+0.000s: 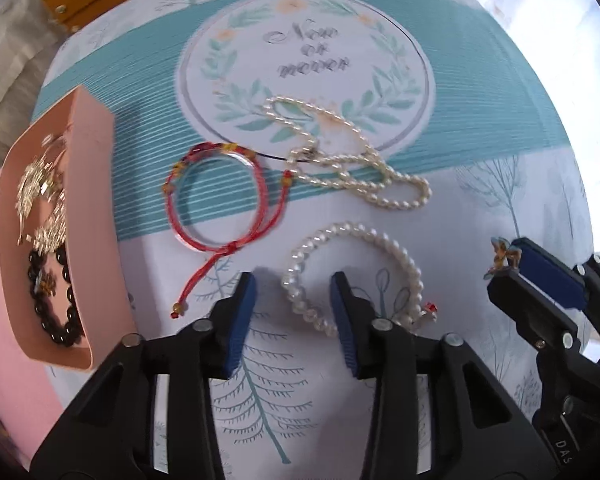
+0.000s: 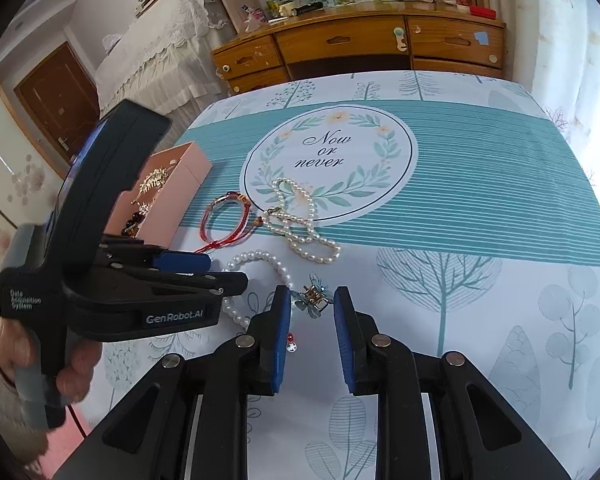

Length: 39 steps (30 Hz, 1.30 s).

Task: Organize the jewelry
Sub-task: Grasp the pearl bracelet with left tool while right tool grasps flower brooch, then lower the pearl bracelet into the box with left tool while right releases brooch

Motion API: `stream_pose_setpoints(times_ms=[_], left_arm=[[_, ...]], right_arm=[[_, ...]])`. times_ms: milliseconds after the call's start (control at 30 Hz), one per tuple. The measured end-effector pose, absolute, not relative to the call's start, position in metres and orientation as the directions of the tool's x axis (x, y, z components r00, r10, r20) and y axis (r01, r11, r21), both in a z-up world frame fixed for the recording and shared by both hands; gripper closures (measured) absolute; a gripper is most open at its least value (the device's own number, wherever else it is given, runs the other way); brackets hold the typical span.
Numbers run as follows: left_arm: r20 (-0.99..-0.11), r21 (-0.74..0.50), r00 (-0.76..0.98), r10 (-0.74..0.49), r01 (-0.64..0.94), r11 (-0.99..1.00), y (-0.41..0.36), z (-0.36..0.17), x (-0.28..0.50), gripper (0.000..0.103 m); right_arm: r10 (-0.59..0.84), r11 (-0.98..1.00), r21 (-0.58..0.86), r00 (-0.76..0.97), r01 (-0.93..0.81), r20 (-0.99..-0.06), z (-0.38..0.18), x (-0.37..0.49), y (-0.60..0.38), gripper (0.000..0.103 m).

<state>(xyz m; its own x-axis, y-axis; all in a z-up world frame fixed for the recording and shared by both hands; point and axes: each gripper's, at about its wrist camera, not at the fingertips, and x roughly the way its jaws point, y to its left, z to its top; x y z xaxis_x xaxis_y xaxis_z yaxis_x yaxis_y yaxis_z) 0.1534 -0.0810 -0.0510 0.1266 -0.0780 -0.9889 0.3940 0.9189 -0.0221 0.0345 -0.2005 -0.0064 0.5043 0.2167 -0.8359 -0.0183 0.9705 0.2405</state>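
A pink jewelry box stands at the left, holding gold pieces and a dark bead bracelet; it also shows in the right wrist view. On the tablecloth lie a red cord bracelet, a long pearl necklace and a pearl bracelet. My left gripper is open, its jaws over the pearl bracelet's left side. My right gripper is open, with a small blue butterfly hair clip between its fingertips. The clip shows at its tips in the left wrist view.
The table has a teal and white cloth with a "Now or never" wreath print. A wooden drawer cabinet stands behind its far edge. A pink lid or mat lies under the box at the left.
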Motion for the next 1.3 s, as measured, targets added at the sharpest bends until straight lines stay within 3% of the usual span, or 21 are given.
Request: stream_pose_setpoints(times_ms=[67,100,200,433,867,1033,1300], left_arm=[[-0.991,-0.016,0.109,-0.072,0.449,0.893,-0.09,-0.051,0.153,0.094],[-0.993,-0.008,0.101,-0.063,0.476,0.879,-0.096,-0.051,0.152,0.098],[-0.992,0.019,0.12,-0.048,0.504,0.863,-0.105,-0.05,0.148,0.098],[-0.968,-0.155,0.125,-0.219,0.39,0.908,-0.078,-0.034,0.145,0.098],[-0.882,-0.258,0.314,-0.35,0.299,0.919,-0.029,0.059,0.116,0.098],[-0.85,-0.24,0.408,-0.332,0.261,0.935,-0.003,0.087,0.114,0.098],[-0.8,-0.138,0.57,-0.189,0.132,0.982,0.052,0.12,0.12,0.098]], right_arm=[[0.219,0.969,0.246,0.504,-0.012,-0.836,-0.006,0.033,-0.202,0.081],[0.22,0.968,0.25,0.503,-0.009,-0.836,-0.006,0.033,-0.203,0.081],[0.22,0.968,0.252,0.504,-0.005,-0.835,-0.006,0.033,-0.201,0.081],[0.216,0.967,0.256,0.524,0.004,-0.824,0.002,0.026,-0.203,0.081],[0.224,0.967,0.252,0.556,-0.027,-0.8,0.028,0.014,-0.194,0.081],[0.234,0.969,0.237,0.565,-0.069,-0.791,0.04,0.013,-0.18,0.081],[0.27,0.963,0.206,0.573,-0.175,-0.774,0.058,0.027,-0.143,0.081]])
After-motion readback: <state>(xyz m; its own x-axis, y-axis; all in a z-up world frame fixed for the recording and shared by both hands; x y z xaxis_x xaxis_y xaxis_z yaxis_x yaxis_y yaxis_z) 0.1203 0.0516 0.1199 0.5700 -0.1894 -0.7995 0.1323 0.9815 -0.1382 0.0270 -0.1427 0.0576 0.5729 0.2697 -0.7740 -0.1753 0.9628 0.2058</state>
